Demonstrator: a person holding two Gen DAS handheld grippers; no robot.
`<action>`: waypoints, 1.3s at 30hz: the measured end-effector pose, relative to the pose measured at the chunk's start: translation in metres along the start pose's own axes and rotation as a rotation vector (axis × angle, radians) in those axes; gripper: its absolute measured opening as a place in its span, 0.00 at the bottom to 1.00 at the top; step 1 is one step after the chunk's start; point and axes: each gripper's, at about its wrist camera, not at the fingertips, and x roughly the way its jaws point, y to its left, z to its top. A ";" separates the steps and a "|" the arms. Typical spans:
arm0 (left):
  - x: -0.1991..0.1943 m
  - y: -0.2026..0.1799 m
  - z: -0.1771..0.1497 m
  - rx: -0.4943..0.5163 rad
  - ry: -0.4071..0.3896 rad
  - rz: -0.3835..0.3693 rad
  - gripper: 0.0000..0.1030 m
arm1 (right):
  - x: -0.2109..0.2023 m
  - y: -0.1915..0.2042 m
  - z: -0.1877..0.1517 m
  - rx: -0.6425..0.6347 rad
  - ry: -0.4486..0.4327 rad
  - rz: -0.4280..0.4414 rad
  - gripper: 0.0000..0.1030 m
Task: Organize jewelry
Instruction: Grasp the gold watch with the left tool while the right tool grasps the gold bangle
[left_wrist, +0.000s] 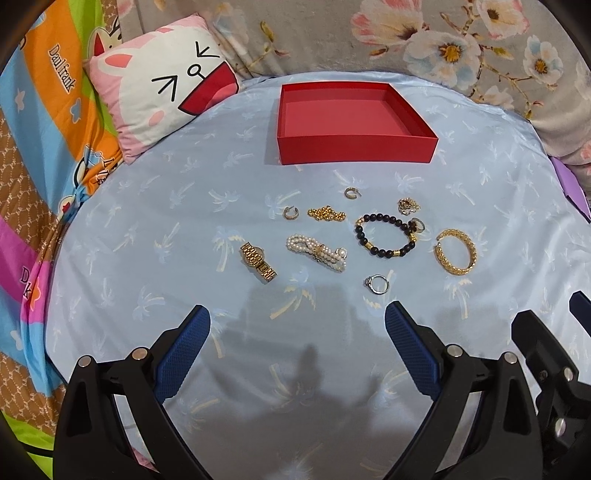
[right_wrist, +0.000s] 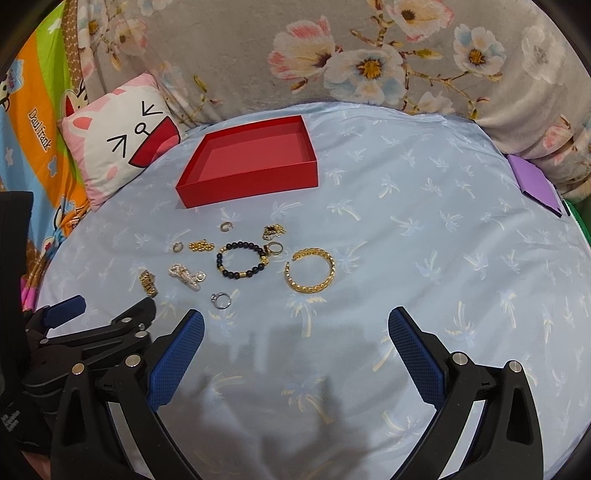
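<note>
An empty red box (left_wrist: 356, 147) (right_wrist: 251, 188) sits at the back of the pale blue sheet. In front of it lie a gold watch (left_wrist: 258, 262) (right_wrist: 147, 283), a pearl bracelet (left_wrist: 317, 253) (right_wrist: 186, 276), a black bead bracelet (left_wrist: 386, 236) (right_wrist: 242, 260), a gold bangle (left_wrist: 456, 251) (right_wrist: 312, 269), a silver ring (left_wrist: 376, 284) (right_wrist: 221, 300), gold beads (left_wrist: 327, 214) (right_wrist: 201, 246) and small hoop earrings (left_wrist: 290, 213) (left_wrist: 351, 192). My left gripper (left_wrist: 297, 317) and right gripper (right_wrist: 295, 321) hover open near the front, holding nothing.
A cat-face pillow (left_wrist: 162, 96) (right_wrist: 118, 140) lies left of the box. A floral blanket (right_wrist: 369, 55) rises behind. A purple object (right_wrist: 535, 182) rests at the sheet's right edge. Colourful cartoon bedding (left_wrist: 48, 147) runs along the left.
</note>
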 end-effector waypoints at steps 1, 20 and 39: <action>0.002 0.004 0.000 -0.012 0.003 0.001 0.91 | 0.003 -0.002 0.000 0.004 0.003 -0.002 0.95; 0.076 0.062 0.006 -0.194 0.081 -0.026 0.91 | 0.098 -0.020 0.002 0.027 0.092 0.003 0.83; 0.120 0.065 0.025 -0.152 0.050 0.020 0.74 | 0.138 -0.010 0.017 -0.029 0.090 -0.039 0.53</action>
